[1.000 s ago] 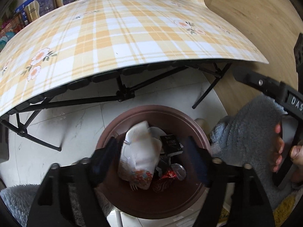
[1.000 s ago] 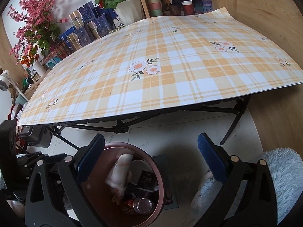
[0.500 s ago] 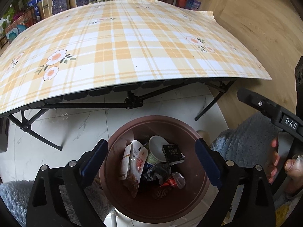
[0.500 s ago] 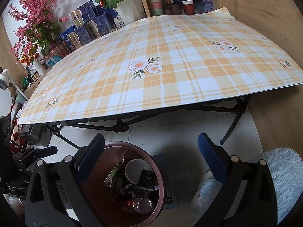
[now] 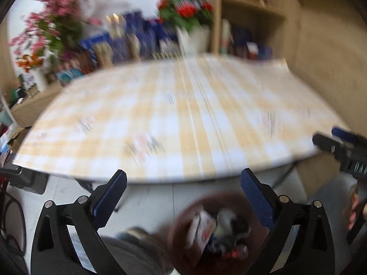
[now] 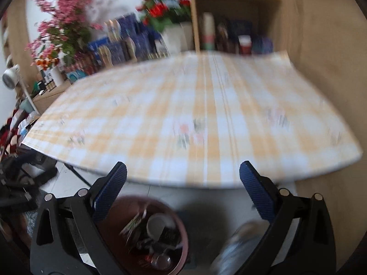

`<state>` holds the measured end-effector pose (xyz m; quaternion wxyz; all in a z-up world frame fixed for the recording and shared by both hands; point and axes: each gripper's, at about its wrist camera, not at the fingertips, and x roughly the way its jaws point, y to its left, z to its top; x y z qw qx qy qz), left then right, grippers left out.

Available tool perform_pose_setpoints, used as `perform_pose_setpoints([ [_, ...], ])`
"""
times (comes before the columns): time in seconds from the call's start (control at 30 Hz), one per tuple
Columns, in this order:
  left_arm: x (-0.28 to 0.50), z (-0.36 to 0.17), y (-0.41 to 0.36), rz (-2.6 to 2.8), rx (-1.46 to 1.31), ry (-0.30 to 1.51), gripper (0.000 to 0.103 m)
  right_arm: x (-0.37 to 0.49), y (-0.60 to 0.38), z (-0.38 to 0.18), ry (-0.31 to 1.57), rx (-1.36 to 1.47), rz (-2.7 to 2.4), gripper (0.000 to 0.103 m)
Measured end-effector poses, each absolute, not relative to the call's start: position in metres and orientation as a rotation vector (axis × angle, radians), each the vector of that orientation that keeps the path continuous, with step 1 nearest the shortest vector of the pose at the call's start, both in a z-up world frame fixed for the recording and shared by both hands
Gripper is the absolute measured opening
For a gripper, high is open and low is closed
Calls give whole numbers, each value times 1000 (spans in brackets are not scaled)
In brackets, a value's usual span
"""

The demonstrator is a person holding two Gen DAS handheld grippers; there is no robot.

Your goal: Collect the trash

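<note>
Both grippers have lifted since the earlier frames, and the floral wrapper the left one held over the bin now lies inside it.

Your left gripper (image 5: 183, 197) is opening to full spread with nothing between its pads; your right gripper (image 6: 183, 194) stands spread and empty too. Take the brown bin (image 6: 181, 236) as landmark: the collected trash (image 6: 156, 233) sits inside it, the plaid table (image 6: 206, 123) rises beyond it, bare as far as the blur allows. To finish well, slow your lift until the view sharpens, scan the tabletop and the floor beside the bin for strays, and keep both jaws wide.
</note>
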<state>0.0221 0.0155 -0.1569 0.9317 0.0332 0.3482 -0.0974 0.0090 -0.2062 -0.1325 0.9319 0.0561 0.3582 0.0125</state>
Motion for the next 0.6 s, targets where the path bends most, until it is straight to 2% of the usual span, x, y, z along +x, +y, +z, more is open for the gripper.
perform_pose_setpoints([
  [0.13, 24, -87, 27, -185, 41, 588, 97, 15, -207, -75, 652, 76, 15, 97],
  [0.3, 14, -25, 31, -174, 50, 447, 97, 13, -210, -12, 559, 42, -9, 97],
  [0.6, 3, 19, 37, -171, 29, 396, 97, -2, -210, 40, 498, 25, -11, 97],
])
